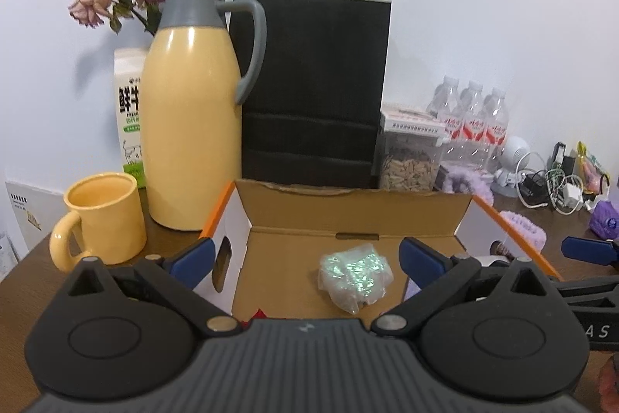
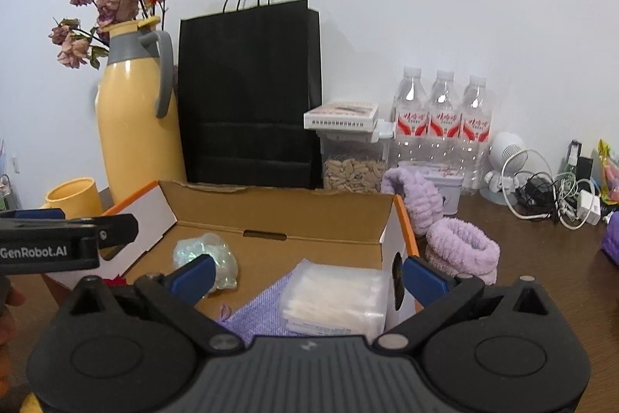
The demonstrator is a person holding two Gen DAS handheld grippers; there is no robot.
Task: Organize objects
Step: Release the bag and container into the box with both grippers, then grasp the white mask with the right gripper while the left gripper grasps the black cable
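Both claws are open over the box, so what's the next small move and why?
Probably swing the right claw right, toward the purple scrunchie. It lies on the table just outside the box, while the shiny bag and swab case are already inside, and both claws are open and hold nothing.

Box (image 2: 278, 215) was plain brown inside, white outside with orange edges. Crumpled bag (image 1: 354, 275) in it shimmered iridescent green. Cloth (image 2: 257, 312) was lilac, fine-checked. Jug (image 1: 189, 126) and mug (image 1: 104, 219) were pale yellow, jug collar grey. Paper bag (image 1: 313, 88) was black. Tong pads (image 1: 419, 260) were blue.
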